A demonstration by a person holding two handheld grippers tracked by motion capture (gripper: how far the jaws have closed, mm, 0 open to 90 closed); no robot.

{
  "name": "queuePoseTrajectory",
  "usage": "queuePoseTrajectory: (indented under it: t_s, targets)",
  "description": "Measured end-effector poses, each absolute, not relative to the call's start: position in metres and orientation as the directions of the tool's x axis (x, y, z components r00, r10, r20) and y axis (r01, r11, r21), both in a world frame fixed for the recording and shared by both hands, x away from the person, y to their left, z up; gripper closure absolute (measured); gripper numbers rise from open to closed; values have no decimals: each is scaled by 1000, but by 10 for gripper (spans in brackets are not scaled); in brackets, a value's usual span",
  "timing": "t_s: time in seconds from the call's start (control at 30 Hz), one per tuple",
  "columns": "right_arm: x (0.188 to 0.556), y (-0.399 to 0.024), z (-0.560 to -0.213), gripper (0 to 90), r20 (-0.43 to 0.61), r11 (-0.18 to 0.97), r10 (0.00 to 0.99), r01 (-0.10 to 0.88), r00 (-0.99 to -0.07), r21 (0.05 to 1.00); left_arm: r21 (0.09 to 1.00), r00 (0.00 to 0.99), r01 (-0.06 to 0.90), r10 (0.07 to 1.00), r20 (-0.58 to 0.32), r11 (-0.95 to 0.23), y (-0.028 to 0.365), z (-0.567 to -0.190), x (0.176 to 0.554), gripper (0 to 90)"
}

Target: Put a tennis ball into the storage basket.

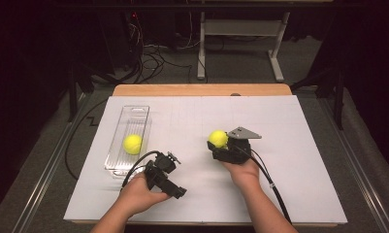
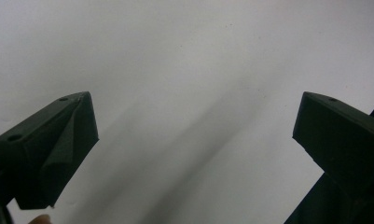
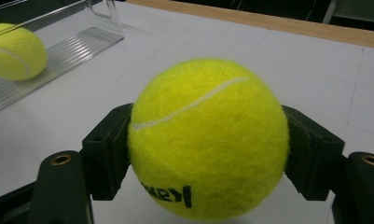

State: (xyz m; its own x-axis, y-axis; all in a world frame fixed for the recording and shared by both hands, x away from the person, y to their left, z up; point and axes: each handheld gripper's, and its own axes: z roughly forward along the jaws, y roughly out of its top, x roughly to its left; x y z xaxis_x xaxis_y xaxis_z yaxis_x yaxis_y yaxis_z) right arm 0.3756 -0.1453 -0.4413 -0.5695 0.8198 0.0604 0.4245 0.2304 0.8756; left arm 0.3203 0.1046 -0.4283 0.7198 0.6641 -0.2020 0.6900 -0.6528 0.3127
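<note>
The right tool (image 1: 216, 141) is clenching a tennis ball (image 1: 218, 138) near the middle of the white tabletop (image 1: 289, 126), with bare surface lying open toward the clear tray (image 1: 120, 127) where a second ball (image 1: 132, 144) is sitting. The held ball is showing bright yellow felt, a white seam and black lettering partly cut off below. The left tool (image 1: 180, 192) is resting released, jaws apart over bare tabletop.
</note>
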Motion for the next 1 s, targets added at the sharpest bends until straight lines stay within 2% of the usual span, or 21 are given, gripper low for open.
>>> queuePoseTrajectory:
  t_s: [0.6, 1.0]
  targets:
    - [323, -172, -433, 272, 62, 225, 770, 362, -635, 905, 322, 721, 689, 659, -213, -650, 103, -427, 318, 10]
    - [299, -187, -447, 271, 37, 256, 763, 354, -646, 900, 331, 724, 686, 655, -216, -648, 105, -423, 318, 10]
